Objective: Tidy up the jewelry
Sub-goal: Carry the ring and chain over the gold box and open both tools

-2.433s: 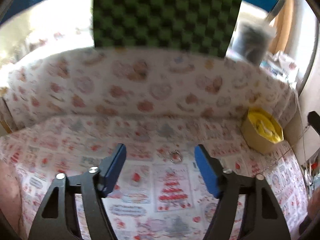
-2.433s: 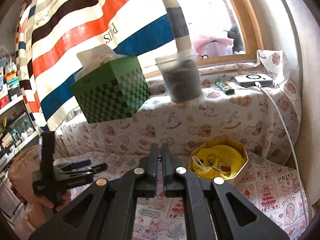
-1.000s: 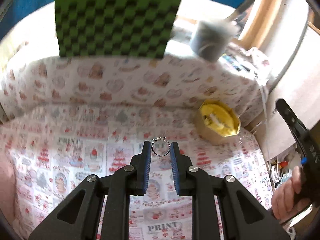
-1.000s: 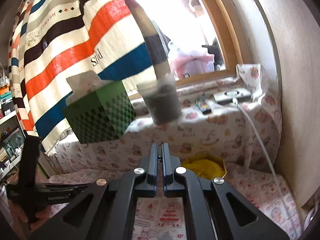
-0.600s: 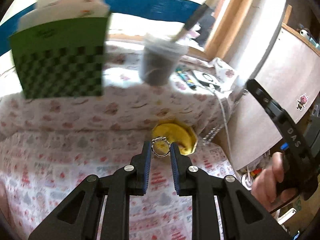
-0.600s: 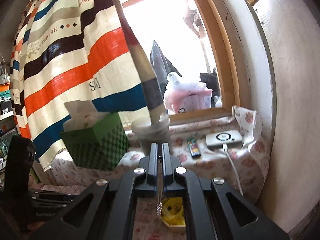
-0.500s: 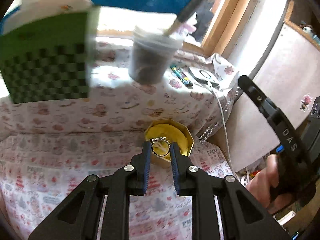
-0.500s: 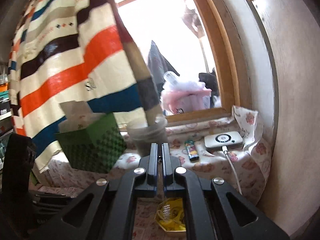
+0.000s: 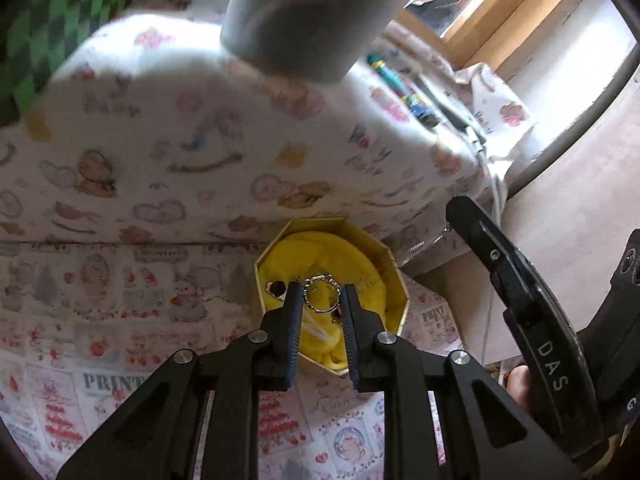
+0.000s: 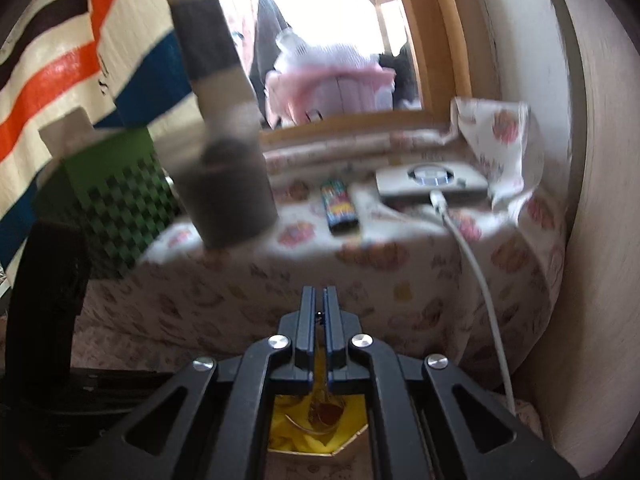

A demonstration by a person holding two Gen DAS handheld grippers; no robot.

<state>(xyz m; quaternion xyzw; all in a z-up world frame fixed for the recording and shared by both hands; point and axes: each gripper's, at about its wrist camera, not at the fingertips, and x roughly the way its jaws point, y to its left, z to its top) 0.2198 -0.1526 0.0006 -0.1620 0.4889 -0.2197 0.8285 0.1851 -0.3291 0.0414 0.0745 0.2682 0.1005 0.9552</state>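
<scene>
A grey cup (image 10: pixel 230 196) stands on the printed cloth (image 9: pixel 168 148); beside it a green checked box (image 10: pixel 116 204); a lighter (image 10: pixel 339 206) lies near a white charger (image 10: pixel 432 182).

Daylight pours in from the window (image 10: pixel 320 20) far beyond the right gripper (image 10: pixel 319 312) fingertips, blown out to pure white, leaving the black finger arms in shadowed silhouette. Both views are fisheye, bending straight lines and darkening to a black rim at the corners. Motion blur smears the grey cup (image 9: pixel 308 12) above the left gripper (image 9: pixel 320 300) fingers and the green checkered box (image 10: pixel 116 208) up to the left of the right fingers, while the ring (image 9: pixel 321 293) between the left fingertips stays fairly sharp.
</scene>
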